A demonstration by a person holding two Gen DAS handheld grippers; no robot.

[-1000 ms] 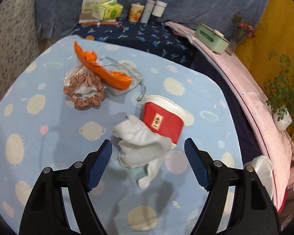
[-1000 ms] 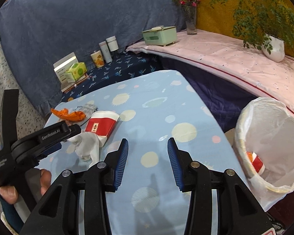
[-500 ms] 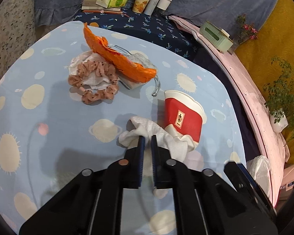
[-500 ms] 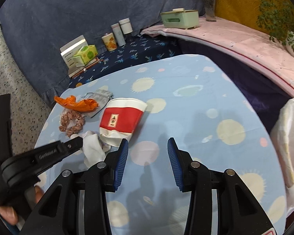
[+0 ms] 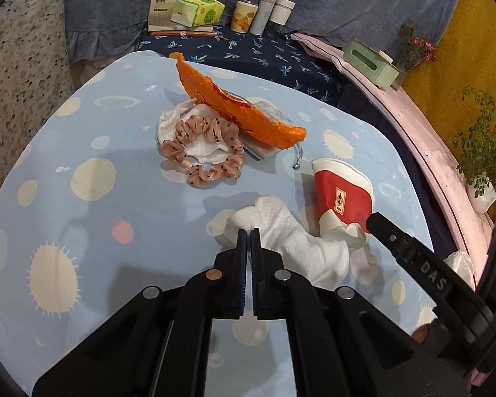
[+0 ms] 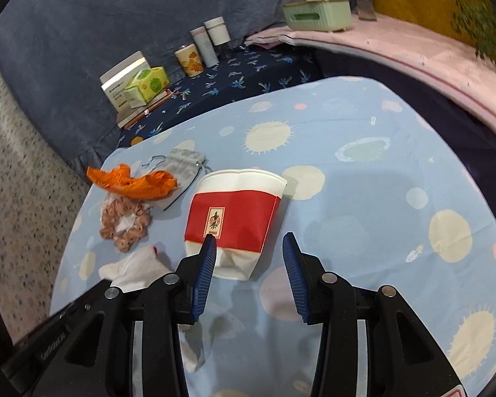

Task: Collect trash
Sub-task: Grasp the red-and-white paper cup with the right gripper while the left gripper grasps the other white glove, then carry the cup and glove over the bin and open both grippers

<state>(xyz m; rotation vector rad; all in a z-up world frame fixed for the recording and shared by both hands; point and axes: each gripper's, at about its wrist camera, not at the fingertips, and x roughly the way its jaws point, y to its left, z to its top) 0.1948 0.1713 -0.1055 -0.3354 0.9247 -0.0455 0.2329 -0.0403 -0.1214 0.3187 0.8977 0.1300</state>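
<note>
left hand-held gripper (image 5: 248, 231) clamped tight on the crumpled white tissue wad (image 5: 291, 235), near edge of the table under the light-blue planet-print cloth (image 5: 92, 218). right hand-held gripper (image 6: 249, 243) jaws apart, empty, straddling the base of the crushed red-and-white paper cup (image 6: 236, 218) lying on its side just beside the wad. orange plastic wrapper (image 5: 238, 109) and pink dotted scrunchie (image 5: 203, 152) lie farther back.

Both units, the left gripper (image 5: 249, 231) and the right gripper (image 6: 249, 248), have matte black plastic frames, round silver screw heads, ribbed blue finger pads (image 6: 203, 274) and embossed lettering.
</note>
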